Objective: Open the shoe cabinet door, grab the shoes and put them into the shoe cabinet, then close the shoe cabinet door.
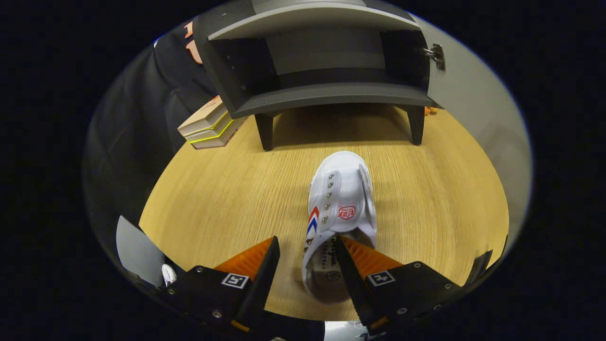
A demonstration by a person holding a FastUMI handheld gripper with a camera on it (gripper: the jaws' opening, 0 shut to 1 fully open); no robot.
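Observation:
A white canvas shoe (pixel 343 189) with red and blue stripes lies on the wooden surface (pixel 227 199), toe pointing at the cabinet and heel toward me. My gripper (pixel 307 239) is open around the shoe's heel end. One finger sits inside the shoe's opening, the other stands outside its striped side with a gap of bare wood between. The dark grey shoe cabinet (pixel 331 94) stands on short legs beyond the shoe. Its door (pixel 473 109) is swung open to the right on a metal hinge (pixel 435 54), and the shelves I can see inside are bare.
A stack of books (pixel 208 123) lies on the surface by the cabinet's left leg. A pale grey panel (pixel 137 251) and a small white object (pixel 168 274) sit beside the outer finger. Bare wood stretches between the shoe and the cabinet's legs.

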